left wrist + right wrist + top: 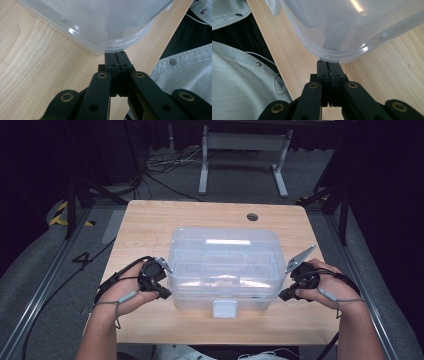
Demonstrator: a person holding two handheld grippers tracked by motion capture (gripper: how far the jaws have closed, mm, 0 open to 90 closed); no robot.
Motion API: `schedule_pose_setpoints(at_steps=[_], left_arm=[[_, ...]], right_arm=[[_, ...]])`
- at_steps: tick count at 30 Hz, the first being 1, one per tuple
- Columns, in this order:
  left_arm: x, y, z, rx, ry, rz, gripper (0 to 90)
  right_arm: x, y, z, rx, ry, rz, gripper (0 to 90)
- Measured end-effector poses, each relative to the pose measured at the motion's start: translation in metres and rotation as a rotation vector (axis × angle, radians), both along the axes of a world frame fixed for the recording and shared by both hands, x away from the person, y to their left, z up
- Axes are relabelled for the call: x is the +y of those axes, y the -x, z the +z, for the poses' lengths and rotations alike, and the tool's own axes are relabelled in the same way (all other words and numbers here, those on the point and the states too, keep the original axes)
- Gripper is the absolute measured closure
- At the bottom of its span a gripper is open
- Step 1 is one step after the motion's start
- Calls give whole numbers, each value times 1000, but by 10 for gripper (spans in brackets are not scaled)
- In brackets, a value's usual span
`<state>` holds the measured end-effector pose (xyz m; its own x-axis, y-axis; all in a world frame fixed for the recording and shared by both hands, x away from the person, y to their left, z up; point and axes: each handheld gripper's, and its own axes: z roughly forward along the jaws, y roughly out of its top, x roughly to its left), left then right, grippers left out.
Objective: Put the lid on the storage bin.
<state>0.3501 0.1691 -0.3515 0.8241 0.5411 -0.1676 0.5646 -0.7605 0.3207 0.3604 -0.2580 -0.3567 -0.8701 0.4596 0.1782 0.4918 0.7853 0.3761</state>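
High view: left gripper [164,293] and right gripper [284,294], black, flank the near corners of a clear plastic box [225,265]. Both are clenched, jaws pressed together with nothing between, tips at the box's rounded rim. The box, lidded and rectangular with a white latch [224,308], sits mid-table [150,220] on pale wood grain.

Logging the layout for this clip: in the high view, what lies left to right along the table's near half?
Left gripper → clear plastic lidded storage box → right gripper, all on the light wooden table.
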Motion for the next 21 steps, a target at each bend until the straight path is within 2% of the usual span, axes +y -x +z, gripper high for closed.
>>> schedule_pose_setpoints(at_steps=[5, 11, 21], left_arm=[[-1, 0, -3, 9, -19, -3, 898], [0, 0, -3, 11, -17, -10, 895], [-2, 2, -4, 20, -8, -35, 877]], right_arm=[[-1, 0, -1, 9, 10, -1, 890], [-1, 0, -2, 10, 23, -9, 884], [-3, 1, -2, 25, 0, -12, 853]])
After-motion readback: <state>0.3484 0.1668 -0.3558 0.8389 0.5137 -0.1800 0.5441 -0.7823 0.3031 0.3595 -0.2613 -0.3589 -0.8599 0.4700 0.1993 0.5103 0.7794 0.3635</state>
